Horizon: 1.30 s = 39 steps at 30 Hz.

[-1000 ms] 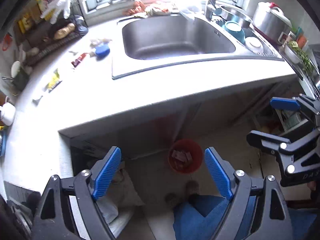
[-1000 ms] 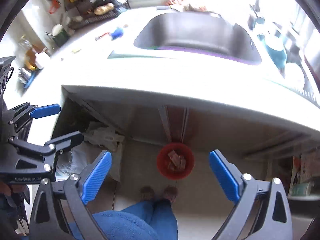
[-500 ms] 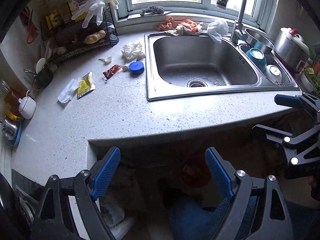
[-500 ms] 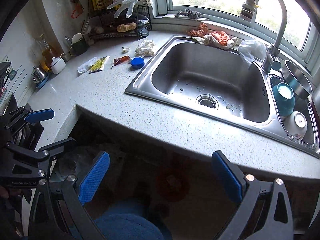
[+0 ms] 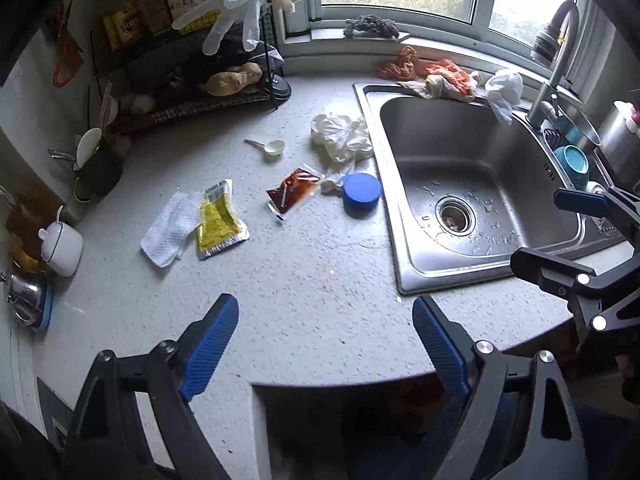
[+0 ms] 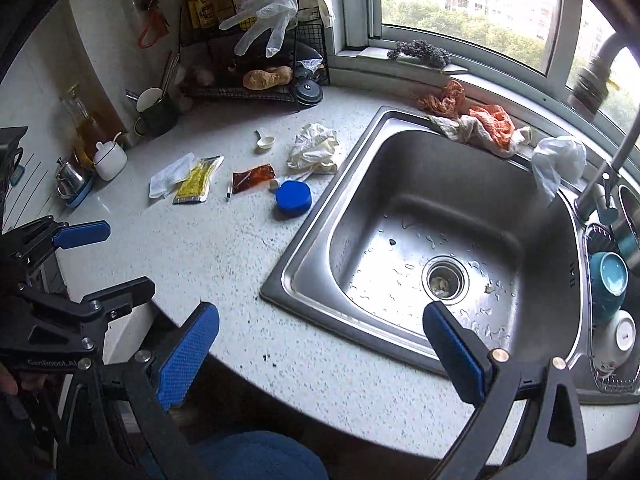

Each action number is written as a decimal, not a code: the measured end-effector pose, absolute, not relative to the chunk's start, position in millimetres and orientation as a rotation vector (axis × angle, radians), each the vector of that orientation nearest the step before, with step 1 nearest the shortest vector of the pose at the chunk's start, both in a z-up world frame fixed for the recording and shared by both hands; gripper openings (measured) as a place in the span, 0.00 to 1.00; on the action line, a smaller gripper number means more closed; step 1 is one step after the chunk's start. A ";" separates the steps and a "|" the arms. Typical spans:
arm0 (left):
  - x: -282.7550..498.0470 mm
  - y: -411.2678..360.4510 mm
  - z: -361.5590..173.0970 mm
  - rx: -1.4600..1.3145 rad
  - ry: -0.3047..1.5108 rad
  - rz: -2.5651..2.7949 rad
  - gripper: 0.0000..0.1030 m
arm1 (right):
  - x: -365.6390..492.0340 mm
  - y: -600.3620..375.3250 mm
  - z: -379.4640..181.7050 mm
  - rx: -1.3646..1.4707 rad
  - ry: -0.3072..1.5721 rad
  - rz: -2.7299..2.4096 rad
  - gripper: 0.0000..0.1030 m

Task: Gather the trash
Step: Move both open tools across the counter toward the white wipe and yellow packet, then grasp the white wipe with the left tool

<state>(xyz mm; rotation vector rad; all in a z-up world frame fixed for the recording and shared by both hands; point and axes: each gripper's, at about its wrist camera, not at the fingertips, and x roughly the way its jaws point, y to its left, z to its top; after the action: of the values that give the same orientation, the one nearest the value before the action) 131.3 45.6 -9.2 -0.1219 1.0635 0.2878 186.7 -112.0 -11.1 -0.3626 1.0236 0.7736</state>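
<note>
Trash lies on the speckled counter left of the sink: a yellow sachet, a white wrapper beside it, a red sauce packet, a blue lid, crumpled white plastic and a small white scoop. My left gripper hovers open and empty over the counter's near edge, well short of the trash. The right gripper is open and empty above the sink's front left corner. From the right wrist view the yellow sachet, red packet and blue lid lie to the upper left.
A steel sink fills the right side, with rags and a white bag on its back rim. A wire rack, cup, white pot and kettle line the left wall. Bowls sit right of the sink.
Both grippers rose from below the counter edge, where a red bin stood on the floor, and swung forward over the countertop. The bin is out of sight now. Both stay open.
</note>
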 end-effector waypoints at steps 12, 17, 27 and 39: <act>168.4 195.0 -21.1 -0.171 1.139 0.367 0.85 | 229.1 28.9 -32.0 -0.399 1.079 0.870 0.99; 169.3 242.4 -34.7 -0.181 1.178 0.390 0.85 | 233.8 80.5 -52.2 -0.435 1.125 0.911 0.99; 173.2 292.8 -81.4 -0.233 1.268 0.325 0.85 | 229.7 135.0 -88.5 -0.511 1.205 0.942 0.99; 182.1 306.9 -122.4 -0.231 1.316 0.266 0.65 | 235.3 146.9 -104.8 -0.555 1.246 0.899 0.99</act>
<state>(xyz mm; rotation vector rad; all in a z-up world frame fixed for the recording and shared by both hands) 182.1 306.9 -122.4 -0.2311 1.3155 0.2664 235.3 146.9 -104.8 -0.5553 1.2456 0.8989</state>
